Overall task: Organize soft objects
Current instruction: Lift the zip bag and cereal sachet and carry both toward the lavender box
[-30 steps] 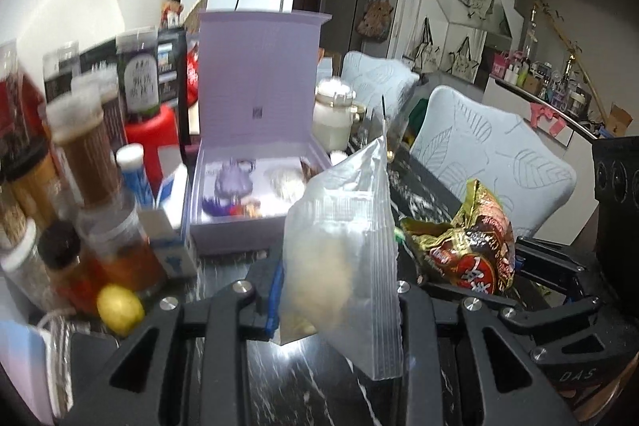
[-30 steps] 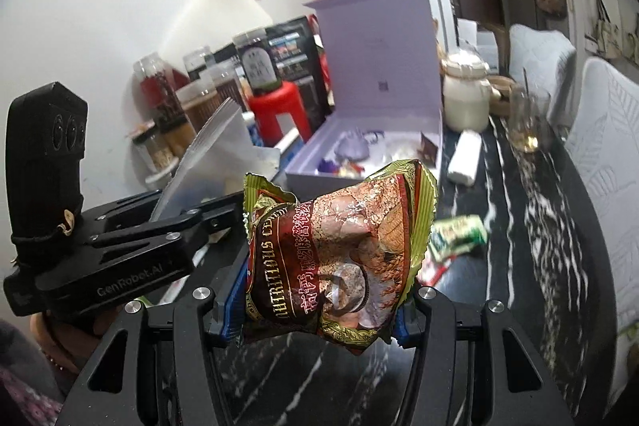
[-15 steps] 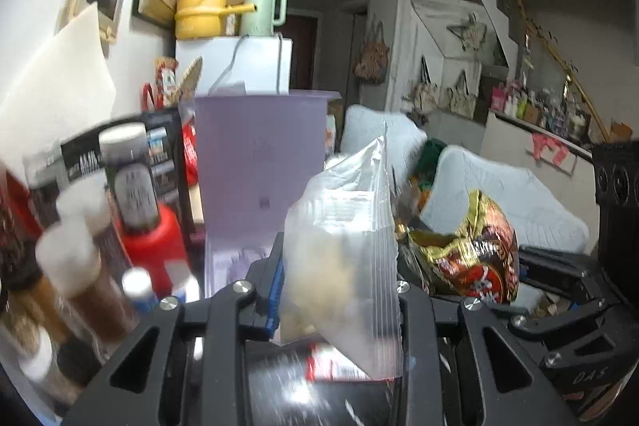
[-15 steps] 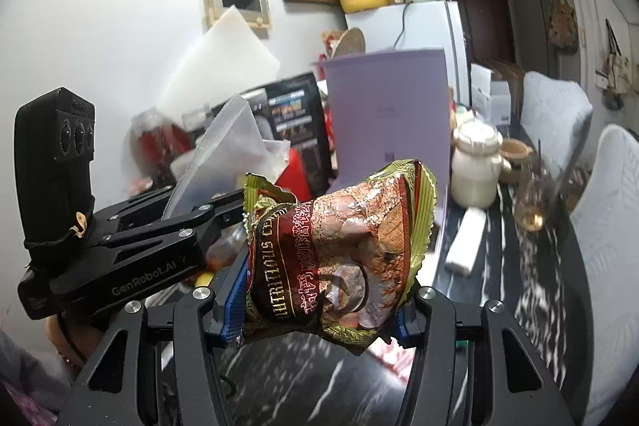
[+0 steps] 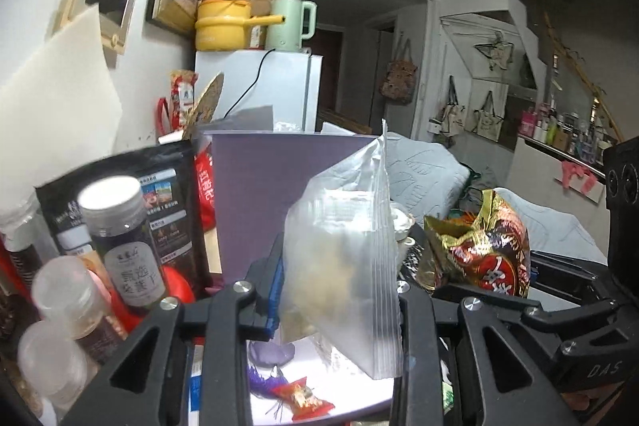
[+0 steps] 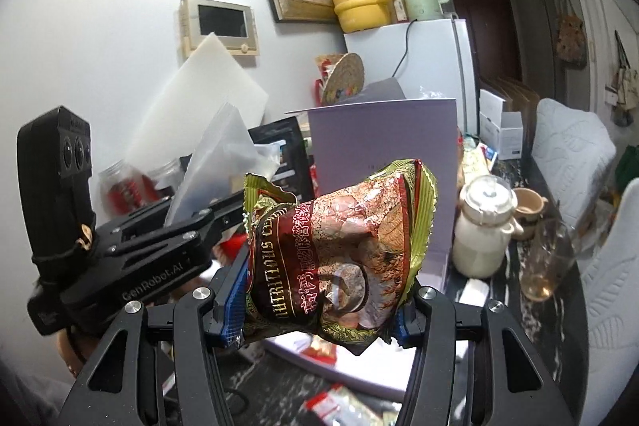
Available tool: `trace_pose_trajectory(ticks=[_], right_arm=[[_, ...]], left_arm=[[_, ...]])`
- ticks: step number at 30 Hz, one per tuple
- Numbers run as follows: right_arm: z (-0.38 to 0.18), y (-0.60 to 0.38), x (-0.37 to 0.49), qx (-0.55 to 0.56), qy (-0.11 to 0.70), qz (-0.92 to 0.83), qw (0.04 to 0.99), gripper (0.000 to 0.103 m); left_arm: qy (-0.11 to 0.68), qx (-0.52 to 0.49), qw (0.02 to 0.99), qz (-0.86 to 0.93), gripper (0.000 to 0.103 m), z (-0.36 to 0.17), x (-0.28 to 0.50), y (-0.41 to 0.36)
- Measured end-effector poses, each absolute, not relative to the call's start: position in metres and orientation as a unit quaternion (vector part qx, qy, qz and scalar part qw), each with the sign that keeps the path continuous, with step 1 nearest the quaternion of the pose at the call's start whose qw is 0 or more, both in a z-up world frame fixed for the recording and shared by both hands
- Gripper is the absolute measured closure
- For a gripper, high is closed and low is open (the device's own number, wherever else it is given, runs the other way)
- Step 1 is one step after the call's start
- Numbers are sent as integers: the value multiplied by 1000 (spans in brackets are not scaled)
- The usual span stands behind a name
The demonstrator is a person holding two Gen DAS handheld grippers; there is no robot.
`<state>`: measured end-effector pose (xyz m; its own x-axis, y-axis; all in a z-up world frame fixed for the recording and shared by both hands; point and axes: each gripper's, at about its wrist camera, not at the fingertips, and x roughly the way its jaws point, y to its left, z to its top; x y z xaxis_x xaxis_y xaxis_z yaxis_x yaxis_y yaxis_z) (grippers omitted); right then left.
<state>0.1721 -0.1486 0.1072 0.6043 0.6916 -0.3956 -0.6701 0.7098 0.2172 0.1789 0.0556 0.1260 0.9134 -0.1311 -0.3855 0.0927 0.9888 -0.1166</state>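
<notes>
Left gripper [image 5: 337, 300]: jaws clamp a clear zip-lock plastic bag [image 5: 343, 258], above the open lilac cardboard box [image 5: 275, 194].
Right gripper [image 6: 319, 310]: jaws grip a crinkled red-and-gold foil snack packet [image 6: 339, 250], before that box.

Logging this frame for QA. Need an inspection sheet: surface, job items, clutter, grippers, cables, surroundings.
Surface: dark marbled table, crowded.
Job's things: clear zip bag with pale contents and foil snack bag, both held up off the table; open purple box, lid upright, small wrapped items on its floor.
Clutter: jars and a black pouch left of the box; white lidded jar, cup and glass to its right.
Grippers: left gripper shut on the zip bag; right gripper shut on the snack bag.
Cables: black cord down the fridge front from the kettle.
Surroundings: fridge with yellow pot and green kettle on top, framed picture, padded chairs.
</notes>
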Motion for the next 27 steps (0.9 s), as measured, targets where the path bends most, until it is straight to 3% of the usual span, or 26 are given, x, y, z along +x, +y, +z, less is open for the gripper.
trace_pose_trajectory(ticks=[27], right_arm=[[15,-111,284,38,351,350,868,48]], left_arm=[[351,-4,936,6,73,15,284,53]])
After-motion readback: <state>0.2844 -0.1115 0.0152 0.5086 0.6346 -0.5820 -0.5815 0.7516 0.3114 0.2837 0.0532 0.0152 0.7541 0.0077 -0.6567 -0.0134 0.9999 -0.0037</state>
